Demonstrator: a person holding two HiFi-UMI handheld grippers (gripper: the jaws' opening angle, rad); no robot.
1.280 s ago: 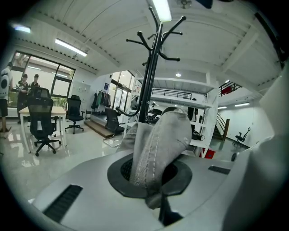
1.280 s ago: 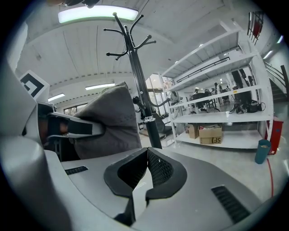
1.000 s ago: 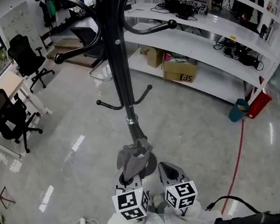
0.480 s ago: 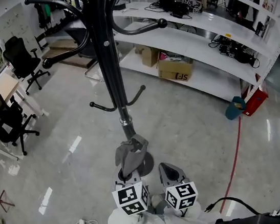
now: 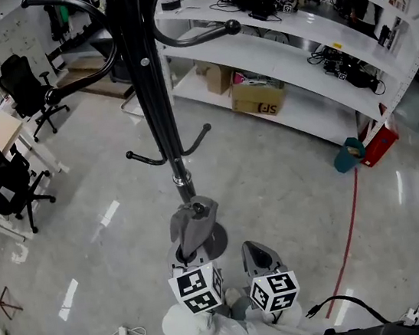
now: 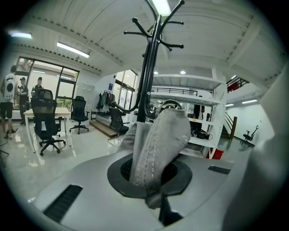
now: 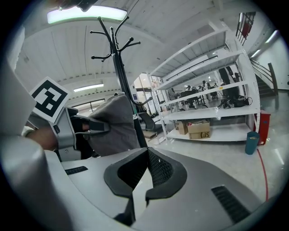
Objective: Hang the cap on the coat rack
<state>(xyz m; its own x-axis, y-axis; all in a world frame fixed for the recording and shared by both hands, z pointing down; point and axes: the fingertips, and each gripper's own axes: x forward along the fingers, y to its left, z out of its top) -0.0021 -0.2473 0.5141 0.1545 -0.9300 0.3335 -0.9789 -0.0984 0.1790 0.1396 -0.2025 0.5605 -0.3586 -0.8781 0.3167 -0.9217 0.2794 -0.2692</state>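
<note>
A grey cap point(image 5: 195, 227) hangs pinched in my left gripper point(image 5: 189, 257), which is shut on its fabric; in the left gripper view the cap point(image 6: 160, 144) rises out from between the jaws point(image 6: 153, 195). The black coat rack point(image 5: 153, 109) stands straight ahead, its base just beyond the cap and its hooks point(image 6: 156, 34) high overhead. My right gripper point(image 5: 255, 252) sits beside the left one, its jaws closed together on nothing point(image 7: 135, 189). From the right gripper view the cap point(image 7: 113, 124) and the rack pole point(image 7: 123, 81) lie to the left.
White shelving point(image 5: 292, 43) with equipment runs along the right, a cardboard box point(image 5: 256, 102) on its lowest level. A teal bin point(image 5: 348, 160) and a red cable point(image 5: 351, 236) lie on the floor at right. Office chairs point(image 5: 3, 184) and desks stand at left.
Both grippers have crept forward toward the rack's base, and the rack has slid left in the head view. The cap stays in the left gripper.
</note>
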